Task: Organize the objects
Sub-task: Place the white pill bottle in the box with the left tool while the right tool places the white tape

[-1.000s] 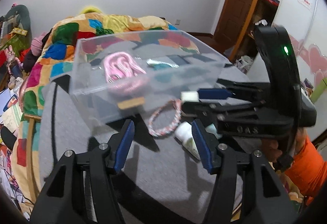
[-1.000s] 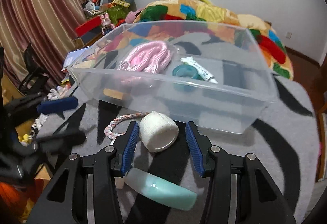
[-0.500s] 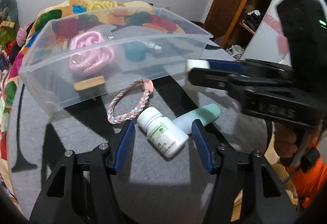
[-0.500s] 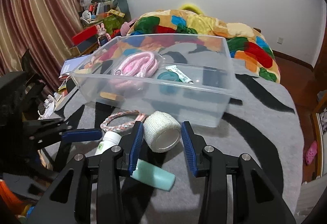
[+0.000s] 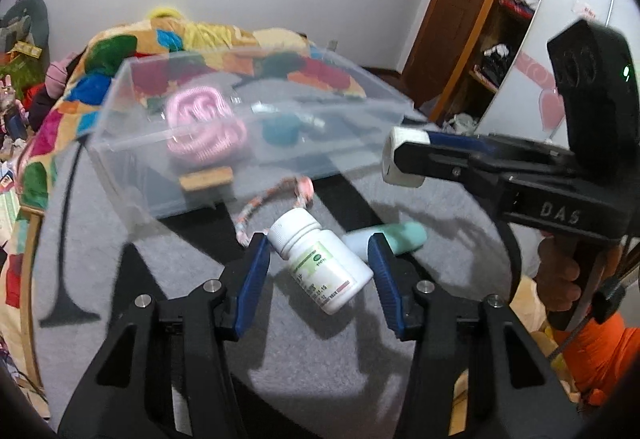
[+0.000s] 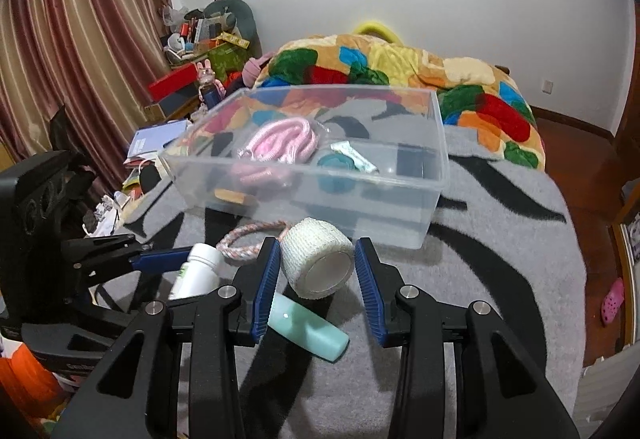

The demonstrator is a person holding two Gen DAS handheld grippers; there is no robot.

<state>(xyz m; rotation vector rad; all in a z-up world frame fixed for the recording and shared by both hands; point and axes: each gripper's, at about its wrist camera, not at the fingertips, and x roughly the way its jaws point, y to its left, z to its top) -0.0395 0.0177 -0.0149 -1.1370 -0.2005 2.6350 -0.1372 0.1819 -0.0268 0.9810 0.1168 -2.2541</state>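
Jaws clamp bandage roll [image 6: 318, 259] aloft; left gripper [image 5: 318, 271] straddles pill bottle [image 5: 320, 259].

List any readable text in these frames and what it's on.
"DAS": embossed on the black body of the right gripper.
White pill bottle: green label with small print, too blurred to read.
Tube in the clear bin: print too small to read.
Nothing else legible.
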